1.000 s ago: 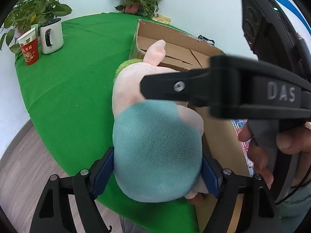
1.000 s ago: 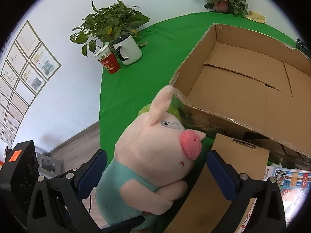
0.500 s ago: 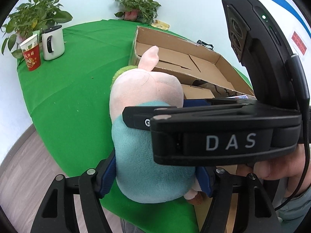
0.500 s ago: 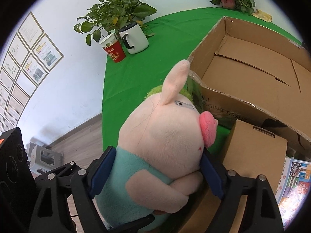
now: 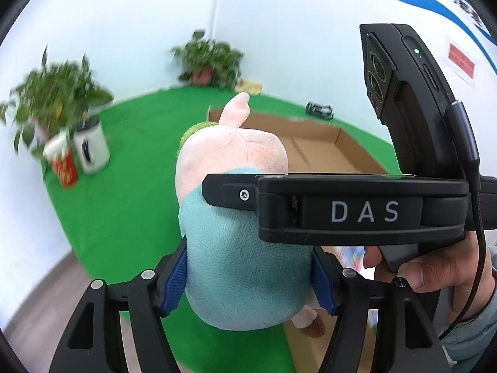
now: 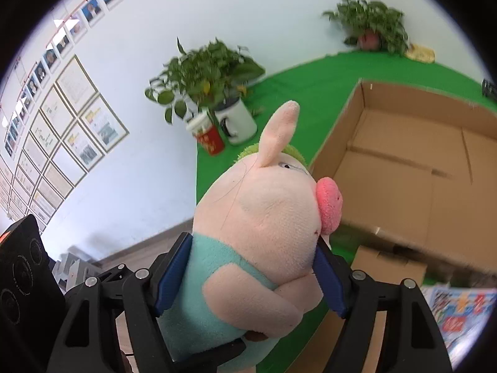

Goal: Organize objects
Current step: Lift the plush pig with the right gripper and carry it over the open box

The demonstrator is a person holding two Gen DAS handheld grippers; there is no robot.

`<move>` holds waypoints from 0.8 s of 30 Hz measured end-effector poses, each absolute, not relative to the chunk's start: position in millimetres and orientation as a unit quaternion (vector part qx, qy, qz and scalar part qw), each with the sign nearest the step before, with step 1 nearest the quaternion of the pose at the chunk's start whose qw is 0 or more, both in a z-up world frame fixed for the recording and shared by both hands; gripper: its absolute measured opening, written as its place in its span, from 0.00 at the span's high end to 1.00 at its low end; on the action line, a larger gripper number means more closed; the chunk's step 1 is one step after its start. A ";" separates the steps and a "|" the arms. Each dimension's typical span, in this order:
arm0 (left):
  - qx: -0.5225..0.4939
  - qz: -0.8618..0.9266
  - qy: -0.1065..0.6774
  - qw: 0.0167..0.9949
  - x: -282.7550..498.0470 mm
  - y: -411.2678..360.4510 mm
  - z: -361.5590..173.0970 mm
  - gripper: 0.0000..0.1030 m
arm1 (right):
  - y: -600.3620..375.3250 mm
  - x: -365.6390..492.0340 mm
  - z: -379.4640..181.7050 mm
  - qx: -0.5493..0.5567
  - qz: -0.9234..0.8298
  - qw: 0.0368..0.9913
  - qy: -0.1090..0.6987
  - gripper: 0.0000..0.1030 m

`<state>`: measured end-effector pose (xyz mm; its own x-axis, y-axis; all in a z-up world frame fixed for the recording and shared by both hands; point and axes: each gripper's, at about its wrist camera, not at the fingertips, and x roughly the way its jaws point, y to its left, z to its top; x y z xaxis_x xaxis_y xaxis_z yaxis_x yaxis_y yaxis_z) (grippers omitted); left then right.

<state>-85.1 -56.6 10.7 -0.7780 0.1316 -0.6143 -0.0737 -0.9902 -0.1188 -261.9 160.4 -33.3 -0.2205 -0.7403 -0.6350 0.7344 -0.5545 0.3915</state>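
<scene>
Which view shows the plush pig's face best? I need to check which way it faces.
The right wrist view: the plush pig shows its eye and pink snout, turned toward the cardboard box. The left wrist view shows only its back.

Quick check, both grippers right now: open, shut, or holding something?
Left gripper: shut on the plush pig, pads pressing its teal body.
Right gripper: jaws have just been closing; shut on the plush pig, around its head and shoulders.
</scene>
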 end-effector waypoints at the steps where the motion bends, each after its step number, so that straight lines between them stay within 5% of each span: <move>1: -0.322 0.944 -0.038 0.056 -91.0 -52.3 20.6 0.37 | 162.2 -266.4 -23.3 0.397 -0.787 0.472 -0.006 0.28; 13: -0.268 0.959 -0.001 0.089 -206.4 -8.0 112.8 0.36 | 189.2 -346.5 68.5 0.309 -0.843 0.440 -0.007 0.28; 24: -0.326 0.941 -0.012 0.090 -281.3 16.8 88.8 0.36 | 188.6 -407.9 23.0 0.365 -0.825 0.430 -0.030 0.28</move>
